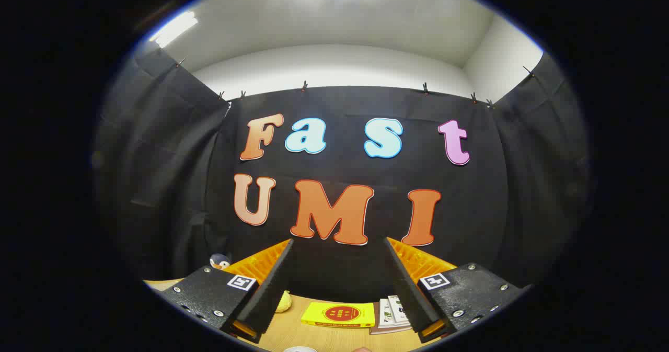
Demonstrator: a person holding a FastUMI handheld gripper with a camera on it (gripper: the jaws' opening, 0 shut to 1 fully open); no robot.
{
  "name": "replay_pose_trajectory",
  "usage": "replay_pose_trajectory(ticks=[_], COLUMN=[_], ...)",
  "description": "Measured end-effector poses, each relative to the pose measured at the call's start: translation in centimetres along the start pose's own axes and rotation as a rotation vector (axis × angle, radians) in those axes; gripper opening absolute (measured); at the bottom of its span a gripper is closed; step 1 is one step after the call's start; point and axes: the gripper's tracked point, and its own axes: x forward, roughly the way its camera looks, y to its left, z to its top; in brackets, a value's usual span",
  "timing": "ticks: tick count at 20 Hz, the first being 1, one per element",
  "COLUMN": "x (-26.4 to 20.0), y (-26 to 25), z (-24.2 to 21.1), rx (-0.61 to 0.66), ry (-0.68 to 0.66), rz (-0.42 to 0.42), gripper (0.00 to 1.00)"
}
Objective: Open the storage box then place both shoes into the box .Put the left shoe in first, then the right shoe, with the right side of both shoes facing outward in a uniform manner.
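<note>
We hold the gripper (338, 284) raised and level toward the booth wall, jaws wide apart and holding nothing. We see no storage box or shoes ahead. Beyond the jaws, a yellow book (339, 315) and a booklet (393, 313) lie on the worktop (292, 333), leaving open room between.

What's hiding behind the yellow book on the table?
Behind the yellow book hangs the booth's black cloth wall. Beside it lie white booklets, partly covered by a finger of the open gripper, which holds nothing. What lies under the book is hidden.
</note>
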Motion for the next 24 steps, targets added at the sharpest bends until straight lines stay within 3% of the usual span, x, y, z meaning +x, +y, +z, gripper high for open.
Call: replay_pose_trajectory(ticks=[18, 24], x=[-1.4, -1.5], y=[0.1, 2.5], z=[-0.6, -3.5], rx=[0.014, 0.089], ry=[0.038, 0.142], rz=[0.033, 0.113], gripper=[0.98, 0.98])
